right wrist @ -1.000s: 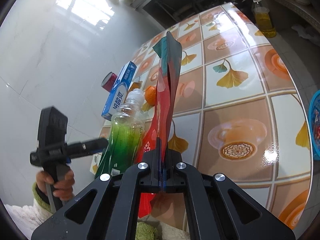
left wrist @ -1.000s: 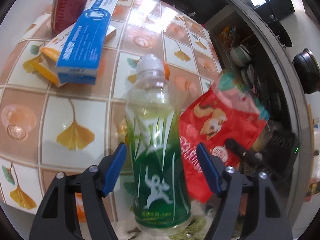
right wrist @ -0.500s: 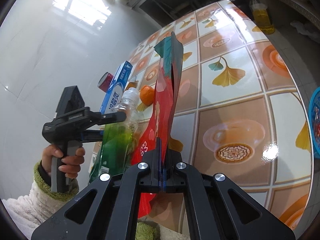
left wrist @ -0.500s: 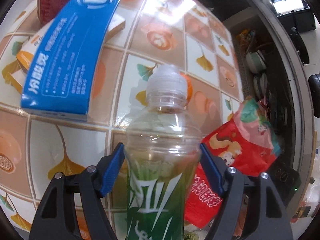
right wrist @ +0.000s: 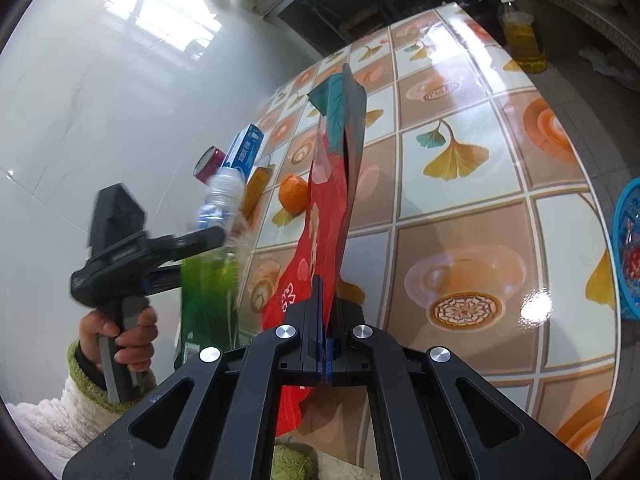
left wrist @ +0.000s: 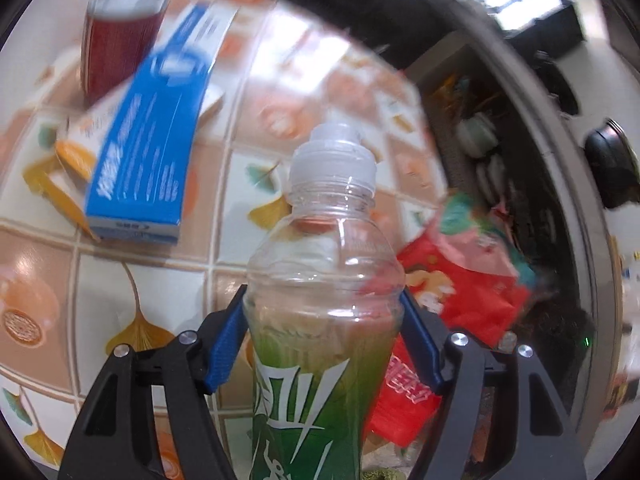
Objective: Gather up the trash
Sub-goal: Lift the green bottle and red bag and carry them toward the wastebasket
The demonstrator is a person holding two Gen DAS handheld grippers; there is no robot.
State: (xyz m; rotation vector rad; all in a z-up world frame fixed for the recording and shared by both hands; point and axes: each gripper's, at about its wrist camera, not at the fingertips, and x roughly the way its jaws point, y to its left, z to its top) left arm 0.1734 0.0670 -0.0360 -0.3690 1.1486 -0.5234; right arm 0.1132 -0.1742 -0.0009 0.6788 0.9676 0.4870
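Observation:
A clear plastic bottle with a green label and a white cap fills the middle of the left wrist view. My left gripper has its jaws closing on it, and both blue pads press the bottle's sides just below the shoulder. In the right wrist view the bottle leans in that gripper, which a hand holds. My right gripper is shut on the lower edge of a red snack bag, which stands upright above the tiled table. The same bag shows right of the bottle.
A blue carton lies across a yellow box beside a red can at the far left. An orange sits behind the bag. An oil bottle stands on the floor beyond the table, and a blue basket shows at the right edge.
My left gripper went from open jaws beside the bottle's lower body to pads pressing just below its shoulder. The bottle now leans. The right gripper and bag stayed put.

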